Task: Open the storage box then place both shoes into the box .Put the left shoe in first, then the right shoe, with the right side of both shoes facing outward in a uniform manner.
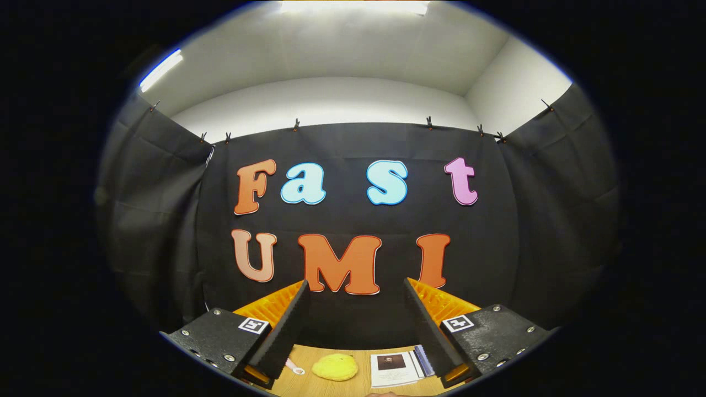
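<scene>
Two fingers of the gripper (354, 325) stand spread wide, gripping nothing, aimed at the booth wall. Low in the frame, the table (361, 383) carries a yellow toy (335, 366) and a booklet (394, 368) (no box visible). Tilt down first to locate the storage box.

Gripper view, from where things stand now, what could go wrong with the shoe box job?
The gripper is open and raised toward the booth wall, holding nothing, so the approach may start blind. A yellow soft object, some printed papers and a small white item lie on the wooden table between the fingers and could be knocked.
</scene>
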